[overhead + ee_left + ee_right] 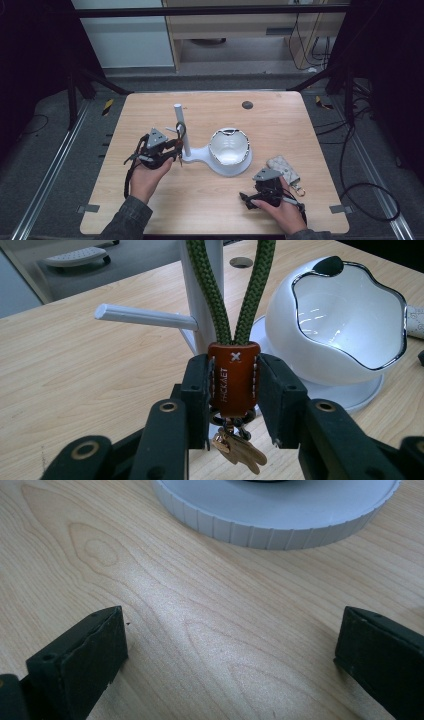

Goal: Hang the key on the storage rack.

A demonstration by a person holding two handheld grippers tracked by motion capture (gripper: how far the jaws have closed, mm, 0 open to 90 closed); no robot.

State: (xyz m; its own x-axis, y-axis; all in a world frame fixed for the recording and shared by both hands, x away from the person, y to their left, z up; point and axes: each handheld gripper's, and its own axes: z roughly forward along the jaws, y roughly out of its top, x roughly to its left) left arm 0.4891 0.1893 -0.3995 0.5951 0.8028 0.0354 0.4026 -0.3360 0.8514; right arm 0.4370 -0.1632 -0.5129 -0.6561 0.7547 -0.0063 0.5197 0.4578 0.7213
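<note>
Right gripper (pixel 248 196) at lower right, jaws spread over bare table (pixel 200 200). Left gripper (pixel 233 390), centre-left, pinches the brown leather tab (pixel 233 377) (green cord loop (pixel 210 285) rising past the white stand (pixel 181 131)); white bowl (pixel 229 146) beyond.

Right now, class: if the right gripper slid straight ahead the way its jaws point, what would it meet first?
Most likely the ribbed rim of the white stand's round base. The right gripper has open jaws with bare table ahead, though depth is hard to judge.

I see the table (pixel 150 210) lit from overhead, dark surrounds at three and nine o'clock, glare on the bowl (pixel 345 315), jaws softly blurred.
</note>
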